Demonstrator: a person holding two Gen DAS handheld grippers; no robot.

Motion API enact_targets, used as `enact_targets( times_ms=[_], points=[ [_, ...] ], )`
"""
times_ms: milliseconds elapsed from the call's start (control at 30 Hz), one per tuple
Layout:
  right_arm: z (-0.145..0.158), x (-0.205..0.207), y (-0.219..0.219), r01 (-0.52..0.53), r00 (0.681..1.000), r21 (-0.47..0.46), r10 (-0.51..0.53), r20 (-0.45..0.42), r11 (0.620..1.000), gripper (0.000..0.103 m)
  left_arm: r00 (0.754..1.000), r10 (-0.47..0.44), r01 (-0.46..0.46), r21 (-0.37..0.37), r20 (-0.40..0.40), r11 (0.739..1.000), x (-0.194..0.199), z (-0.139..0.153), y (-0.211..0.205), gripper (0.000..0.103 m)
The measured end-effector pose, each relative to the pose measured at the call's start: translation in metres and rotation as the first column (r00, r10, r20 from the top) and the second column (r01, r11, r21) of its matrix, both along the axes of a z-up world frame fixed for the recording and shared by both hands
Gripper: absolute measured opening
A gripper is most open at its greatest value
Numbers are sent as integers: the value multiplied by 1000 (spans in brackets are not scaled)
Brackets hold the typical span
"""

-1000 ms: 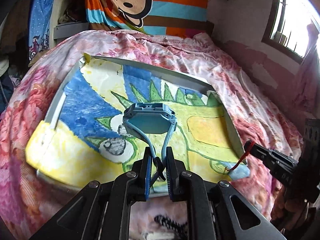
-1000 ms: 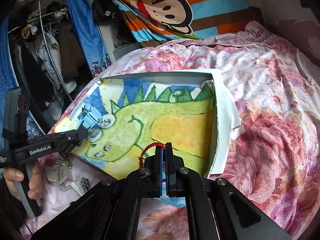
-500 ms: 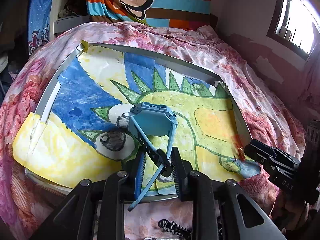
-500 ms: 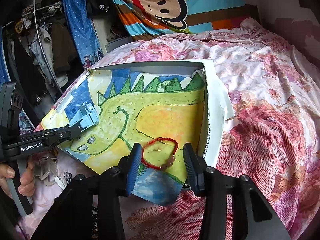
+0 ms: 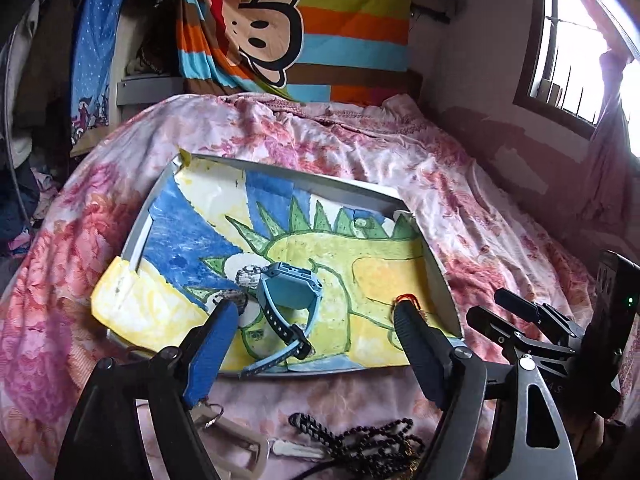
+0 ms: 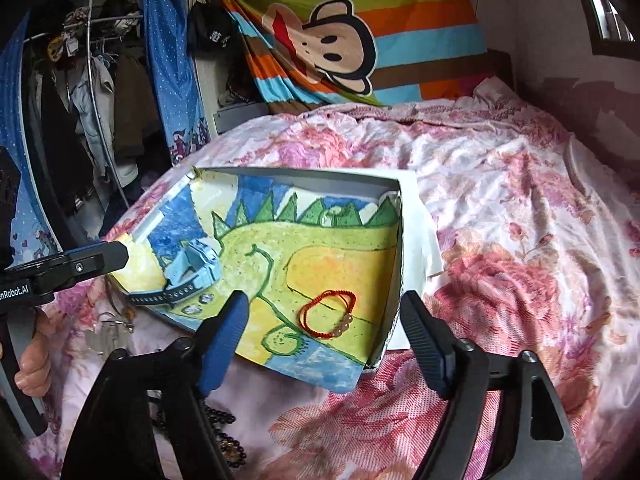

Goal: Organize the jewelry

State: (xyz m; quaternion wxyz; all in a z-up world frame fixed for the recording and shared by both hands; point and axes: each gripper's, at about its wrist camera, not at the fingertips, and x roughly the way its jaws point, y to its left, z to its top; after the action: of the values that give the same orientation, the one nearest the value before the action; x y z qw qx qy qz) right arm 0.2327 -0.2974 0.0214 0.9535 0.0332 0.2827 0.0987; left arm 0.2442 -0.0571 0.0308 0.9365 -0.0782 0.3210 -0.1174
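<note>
A shallow grey tray (image 5: pixel 352 191) lined with a dinosaur drawing lies on the bed; it also shows in the right wrist view (image 6: pixel 394 280). A blue watch (image 5: pixel 286 300) lies in the tray's near left part, its strap hanging over the front rim; the right wrist view shows it too (image 6: pixel 192 270). A red cord bracelet (image 6: pixel 328 314) lies in the tray's near right corner. My left gripper (image 5: pixel 312 316) is open and empty just in front of the watch. My right gripper (image 6: pixel 324 312) is open and empty in front of the bracelet.
On the floral quilt (image 5: pixel 460 184) in front of the tray lie a black beaded necklace (image 5: pixel 372 444), a black-and-white braided cord (image 5: pixel 316 432), a pale buckle piece (image 5: pixel 240 444) and a key (image 5: pixel 292 450). Clothes hang on a rack (image 6: pixel 92 92) at the left. A window (image 5: pixel 580 52) is at the right.
Both grippers opened and drew back. The left let go of the watch, which now lies in the tray. The right let go of the red bracelet, which now lies in the tray.
</note>
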Motion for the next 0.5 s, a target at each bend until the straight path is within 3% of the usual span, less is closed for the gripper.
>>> enact_targets(
  times_ms=[133,500],
  points=[
    [15,-19,2,-7,999,-3,7,40,1000,86,996,48,-46,-21,70,999,-30,16,10,97],
    [50,-89,7,-51,983,5,50,177,999,101,960,189,-177,-75,206,981,-116,36,55,103]
  ],
)
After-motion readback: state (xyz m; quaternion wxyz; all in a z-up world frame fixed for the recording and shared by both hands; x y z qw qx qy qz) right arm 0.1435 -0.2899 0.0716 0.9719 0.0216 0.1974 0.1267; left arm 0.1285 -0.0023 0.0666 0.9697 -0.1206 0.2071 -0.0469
